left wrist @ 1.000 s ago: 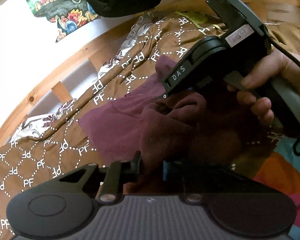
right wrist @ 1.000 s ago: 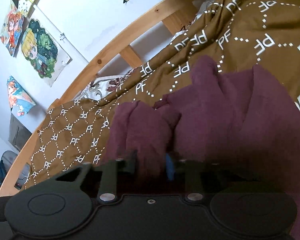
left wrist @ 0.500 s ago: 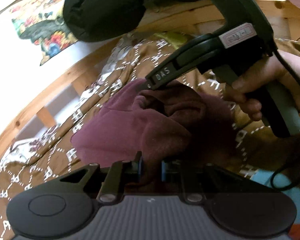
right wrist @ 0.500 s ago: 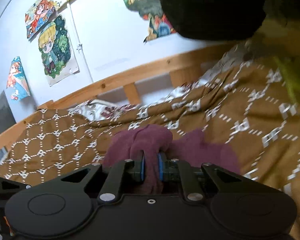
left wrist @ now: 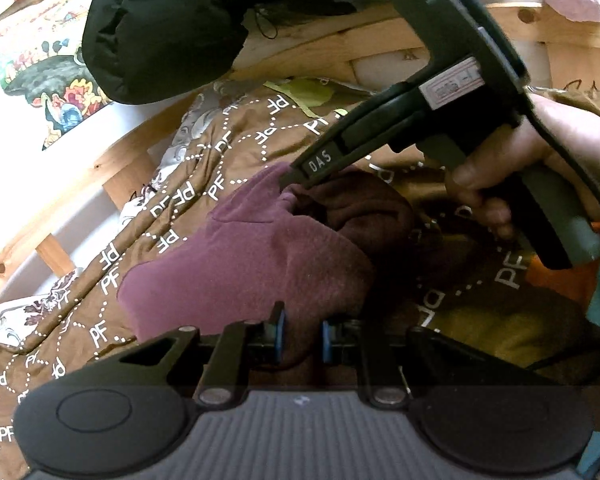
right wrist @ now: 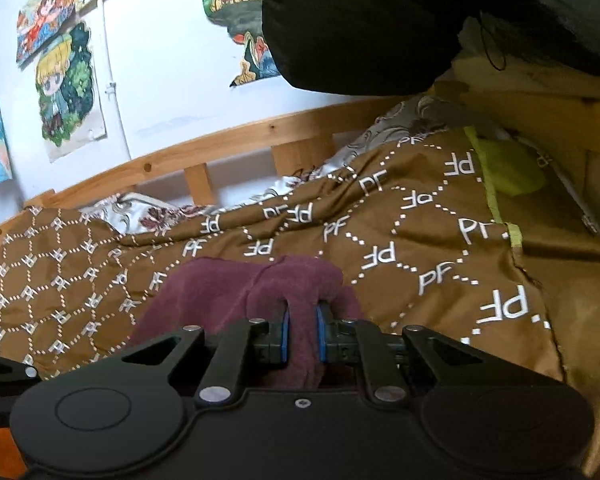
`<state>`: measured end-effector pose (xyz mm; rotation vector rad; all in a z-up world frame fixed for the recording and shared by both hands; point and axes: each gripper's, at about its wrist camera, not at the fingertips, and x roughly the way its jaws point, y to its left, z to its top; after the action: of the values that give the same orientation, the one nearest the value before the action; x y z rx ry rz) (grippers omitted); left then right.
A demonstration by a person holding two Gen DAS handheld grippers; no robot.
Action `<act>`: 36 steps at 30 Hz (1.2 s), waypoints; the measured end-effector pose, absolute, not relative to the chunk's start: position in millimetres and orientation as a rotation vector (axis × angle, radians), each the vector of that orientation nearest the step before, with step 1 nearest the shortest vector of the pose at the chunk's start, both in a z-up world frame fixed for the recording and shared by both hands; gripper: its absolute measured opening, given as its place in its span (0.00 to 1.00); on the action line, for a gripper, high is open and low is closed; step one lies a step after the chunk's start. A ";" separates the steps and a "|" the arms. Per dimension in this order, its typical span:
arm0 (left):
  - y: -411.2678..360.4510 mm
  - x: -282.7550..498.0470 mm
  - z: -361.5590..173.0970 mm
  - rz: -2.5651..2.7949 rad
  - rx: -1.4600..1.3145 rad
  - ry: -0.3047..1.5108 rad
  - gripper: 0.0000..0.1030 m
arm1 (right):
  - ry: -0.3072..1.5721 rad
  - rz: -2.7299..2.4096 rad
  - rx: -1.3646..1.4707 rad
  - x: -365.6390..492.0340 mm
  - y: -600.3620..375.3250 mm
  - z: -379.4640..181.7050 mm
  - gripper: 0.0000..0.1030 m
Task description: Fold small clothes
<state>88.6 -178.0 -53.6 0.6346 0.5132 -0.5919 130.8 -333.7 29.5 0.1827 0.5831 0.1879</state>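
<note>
Since half a second ago the maroon garment (left wrist: 256,264) has spread a little wider over the brown quilt (left wrist: 236,148), and the right gripper (right wrist: 300,334) has drawn back so more quilt shows past its fingers; a second ago the cloth was bunched higher and filled that view. Left gripper (left wrist: 300,336): blue-padded fingers (left wrist: 279,334) nearly closed, a fold of the maroon cloth pinched between them at the near edge. Right gripper: pads close together too, with a ridge of the same cloth clamped between and humped up just beyond the tips. From the left wrist view the right gripper (left wrist: 296,178) comes in from the upper right, its nose touching the far edge of the garment where the cloth puckers; the right hand (left wrist: 540,168) wraps the handle. Garment lies on the quilt, part lit, part in shadow on the right. Quilt printed with white "PF" letters in dotted diamonds. Wooden bed rail (right wrist: 204,148) runs along the far side, posters (right wrist: 66,84) on the white wall behind it. Black padded jacket (right wrist: 352,20) hangs into view from above. Yellow-green cloth (right wrist: 508,172) on the far right of the quilt.
</note>
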 end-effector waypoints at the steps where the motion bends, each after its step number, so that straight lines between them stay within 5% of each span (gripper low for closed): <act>1: -178.0 87.8 -55.0 -0.595 0.637 0.516 0.18 | 0.592 0.183 0.169 131.0 -333.9 28.3 0.13; 13: -138.9 94.7 -37.0 -0.602 0.380 0.580 0.29 | 0.690 0.182 0.148 138.1 -334.1 8.0 0.16; 16: -122.4 87.1 -29.9 -0.600 0.314 0.572 0.44 | 0.694 0.177 0.126 138.5 -330.9 7.6 0.17; 18: -111.1 80.3 -25.4 -0.585 0.282 0.559 0.69 | 0.698 0.170 0.115 138.3 -330.3 7.8 0.20; 23: -85.2 76.2 -20.0 -0.475 0.218 0.574 0.81 | 0.690 0.129 0.096 130.1 -332.1 14.8 0.35; 30: -74.4 78.2 -30.0 -0.434 0.251 0.636 0.81 | 0.660 0.139 0.145 107.4 -332.8 36.4 0.69; 34: -77.6 74.4 -34.2 -0.459 0.278 0.635 0.73 | 0.642 0.167 0.152 84.6 -327.4 48.7 0.68; 36: -81.6 74.6 -37.8 -0.466 0.303 0.638 0.59 | 0.643 0.186 0.148 73.2 -323.1 53.0 0.58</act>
<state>74.6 -81.6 -37.8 0.3025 0.6381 -0.4657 73.2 -323.1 53.0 0.1476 0.6428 0.1858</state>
